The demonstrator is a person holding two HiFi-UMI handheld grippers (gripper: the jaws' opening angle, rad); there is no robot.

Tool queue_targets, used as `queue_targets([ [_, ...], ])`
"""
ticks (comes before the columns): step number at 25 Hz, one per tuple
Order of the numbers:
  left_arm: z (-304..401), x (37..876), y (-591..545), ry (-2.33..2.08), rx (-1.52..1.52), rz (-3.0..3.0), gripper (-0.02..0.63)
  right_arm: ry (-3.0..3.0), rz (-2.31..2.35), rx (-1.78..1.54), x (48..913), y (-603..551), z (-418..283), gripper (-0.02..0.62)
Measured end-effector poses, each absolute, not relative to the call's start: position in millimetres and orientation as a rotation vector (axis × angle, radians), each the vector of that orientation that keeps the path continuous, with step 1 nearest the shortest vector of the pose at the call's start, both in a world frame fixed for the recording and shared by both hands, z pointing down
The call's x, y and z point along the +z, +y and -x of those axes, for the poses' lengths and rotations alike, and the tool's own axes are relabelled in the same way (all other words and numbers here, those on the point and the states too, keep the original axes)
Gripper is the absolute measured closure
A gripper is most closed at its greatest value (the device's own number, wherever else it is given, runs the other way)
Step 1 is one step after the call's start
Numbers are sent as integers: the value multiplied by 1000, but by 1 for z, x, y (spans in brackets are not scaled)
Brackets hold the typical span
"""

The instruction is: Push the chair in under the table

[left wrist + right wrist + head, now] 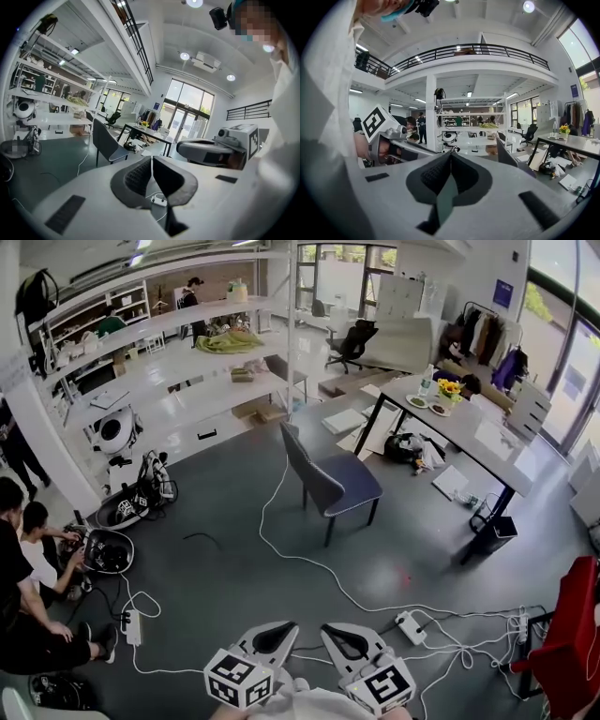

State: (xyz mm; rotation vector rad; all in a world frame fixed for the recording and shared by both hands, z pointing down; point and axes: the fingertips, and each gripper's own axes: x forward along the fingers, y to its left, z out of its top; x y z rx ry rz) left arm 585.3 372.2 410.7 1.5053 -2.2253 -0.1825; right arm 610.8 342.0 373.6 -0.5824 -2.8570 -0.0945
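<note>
dark grey padded chair [333, 482] stands pulled out beside the long grey table [487, 442]. well apart from it, left gripper [277, 634] and right gripper [339, 636] hang side by side, near level, jaws closed and empty.

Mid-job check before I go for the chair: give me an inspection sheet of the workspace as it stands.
Surface: grey floor, with cables lying on it.
Job's things: grey chair stands apart from the table, seat toward it, not pushed in.
Clutter: bag and papers on the floor under the table; flowers and plates on top.
Grippers: left gripper shut, empty; right gripper shut, empty; both well short of the chair.
Cables: white cable runs from the chair to a power strip.
Surroundings: white shelving, seated people at left, red chair at right.
</note>
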Motion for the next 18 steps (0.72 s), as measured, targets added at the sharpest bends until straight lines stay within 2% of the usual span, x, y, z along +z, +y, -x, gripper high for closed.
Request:
queue_targets([
  [11, -560, 418, 360, -2230, -175, -1470, 583, -2844, 616, -69, 382, 329, -584, 592],
  [18, -506, 433, 356, -2196, -149, -1478, 583, -2835, 570, -30, 395, 319, -528, 592],
])
